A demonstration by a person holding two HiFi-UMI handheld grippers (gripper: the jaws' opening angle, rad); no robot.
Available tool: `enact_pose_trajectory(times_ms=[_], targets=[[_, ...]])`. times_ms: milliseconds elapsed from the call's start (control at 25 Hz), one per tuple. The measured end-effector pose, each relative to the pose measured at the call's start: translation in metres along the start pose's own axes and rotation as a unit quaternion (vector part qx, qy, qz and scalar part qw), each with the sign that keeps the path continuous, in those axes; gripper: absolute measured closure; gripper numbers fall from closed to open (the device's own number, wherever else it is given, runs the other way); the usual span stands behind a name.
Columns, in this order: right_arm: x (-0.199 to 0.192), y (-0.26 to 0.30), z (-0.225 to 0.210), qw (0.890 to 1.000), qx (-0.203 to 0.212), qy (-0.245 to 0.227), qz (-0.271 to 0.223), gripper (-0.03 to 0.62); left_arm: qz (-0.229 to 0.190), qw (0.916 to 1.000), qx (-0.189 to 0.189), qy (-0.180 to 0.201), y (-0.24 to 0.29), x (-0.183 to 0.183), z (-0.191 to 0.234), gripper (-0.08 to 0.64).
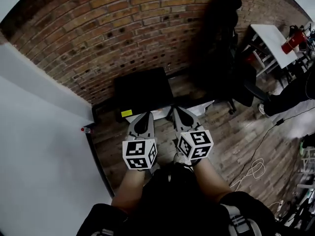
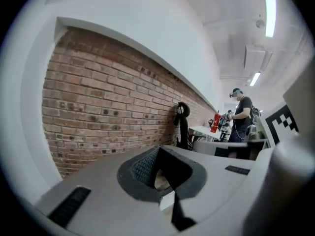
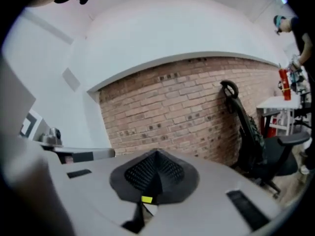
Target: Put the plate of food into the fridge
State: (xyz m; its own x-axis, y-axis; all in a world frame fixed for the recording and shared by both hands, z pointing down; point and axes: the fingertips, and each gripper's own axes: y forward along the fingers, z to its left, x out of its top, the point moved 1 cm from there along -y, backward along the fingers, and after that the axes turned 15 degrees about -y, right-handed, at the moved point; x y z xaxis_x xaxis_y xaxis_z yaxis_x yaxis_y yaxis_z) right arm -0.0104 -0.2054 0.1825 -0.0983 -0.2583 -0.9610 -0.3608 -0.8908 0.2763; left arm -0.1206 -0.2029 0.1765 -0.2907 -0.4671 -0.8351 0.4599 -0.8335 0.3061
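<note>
Left gripper and right gripper: both pressed together, empty; just ahead, black box, probably the fridge; plate of food in no view; whether stowing is pending or complete cannot be told.

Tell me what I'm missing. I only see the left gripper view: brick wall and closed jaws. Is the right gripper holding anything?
Observer: No. In its own view the right gripper has its jaws shut together, with nothing between them.
Operator: What's below the wall in front of me?
Observer: The head view shows a black box-shaped cabinet against the red brick wall, straight ahead of the left gripper.
Operator: Any plate of food around?
Observer: None shows in the head view or the right gripper view.
</note>
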Motion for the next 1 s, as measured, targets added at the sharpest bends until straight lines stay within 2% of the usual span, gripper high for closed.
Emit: enact_pose_trajectory(times_ms=[200,360,480,600,840,1000], targets=[[0.086,-0.022,0.012,0.998,-0.006,-0.016,-0.054,0.580,-0.010,0.9998,-0.005,-0.016,-0.038,0.053,-0.021,0.565],[0.123,-0.032,0.023,0.996,-0.002,-0.026,-0.084,0.580,-0.032,0.9992,-0.019,0.011,-0.052,0.085,-0.038,0.565],[0.132,-0.034,0.031,0.995,-0.001,-0.033,-0.089,0.580,-0.042,0.9981,-0.040,0.022,-0.056,0.096,-0.047,0.565],[0.136,-0.037,0.033,0.995,-0.004,-0.039,-0.090,0.579,-0.044,0.9972,-0.059,0.013,-0.057,0.098,-0.055,0.565],[0.119,-0.038,0.035,0.996,-0.011,-0.037,-0.078,0.578,-0.049,0.9973,-0.047,0.025,-0.060,0.087,-0.044,0.565],[0.110,-0.031,0.043,0.996,-0.020,-0.030,-0.079,0.580,-0.050,0.9974,-0.049,0.019,-0.065,0.084,-0.026,0.565]])
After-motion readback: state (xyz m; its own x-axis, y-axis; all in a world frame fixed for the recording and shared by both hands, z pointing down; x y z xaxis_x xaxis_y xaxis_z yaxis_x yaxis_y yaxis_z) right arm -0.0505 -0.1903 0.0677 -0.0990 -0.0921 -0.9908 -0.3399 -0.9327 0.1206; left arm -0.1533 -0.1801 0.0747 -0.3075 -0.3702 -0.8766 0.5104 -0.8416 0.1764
